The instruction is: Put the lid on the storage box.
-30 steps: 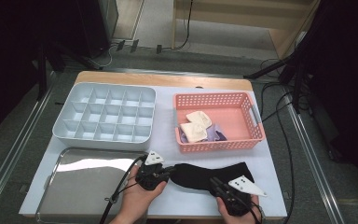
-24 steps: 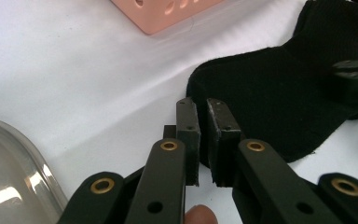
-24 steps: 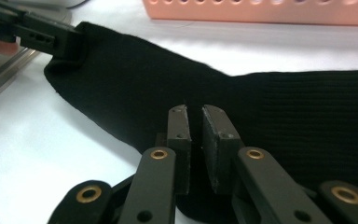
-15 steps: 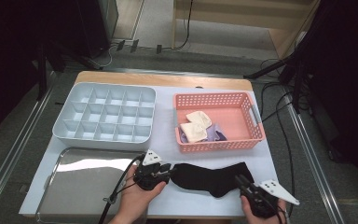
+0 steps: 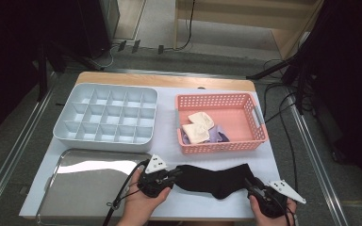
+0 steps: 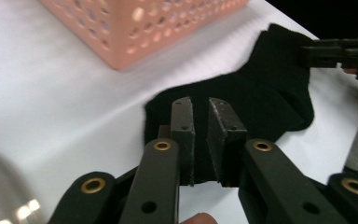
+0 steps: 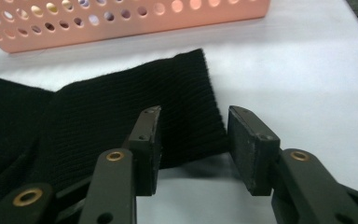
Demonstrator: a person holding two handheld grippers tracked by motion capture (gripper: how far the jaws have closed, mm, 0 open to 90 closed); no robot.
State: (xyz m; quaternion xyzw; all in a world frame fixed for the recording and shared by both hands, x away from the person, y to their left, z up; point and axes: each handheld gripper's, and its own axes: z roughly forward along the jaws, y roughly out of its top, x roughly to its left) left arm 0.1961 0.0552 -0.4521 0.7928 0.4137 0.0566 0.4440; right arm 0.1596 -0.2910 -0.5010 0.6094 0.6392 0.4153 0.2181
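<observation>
Left gripper (image 5: 173,175) is nearly closed, its pads pinching one end of the sock (image 5: 214,178); in the left gripper view the two pads (image 6: 182,133) stand close together with black fabric between them. Right gripper (image 5: 252,184) stands half open at the other end: in the right gripper view the cuff corner (image 7: 200,121) lies between the pads without being pressed, the jaws having just been opening.

Sock, black, lies flat just in front of the basket (image 5: 259,129), between it and the person's edge of the table. Its long axis runs side to side, parallel to the basket's near wall, one end at each gripper. Each hand is thus nearest to its own end; the left one alone has a hold. Any coming move probably turns on this: the right jaws need only close where they are to take the cuff.

Basket, pink and perforated, holds a few pale folded socks (image 5: 197,127). Left of the basket sits a grey divided tray (image 5: 106,117); in front of that, left of the sock, a steel tray (image 5: 85,183).

Table (image 5: 169,141) is white-topped with a wooden far edge. Beyond the basket, grey floor, cables and dark equipment.
</observation>
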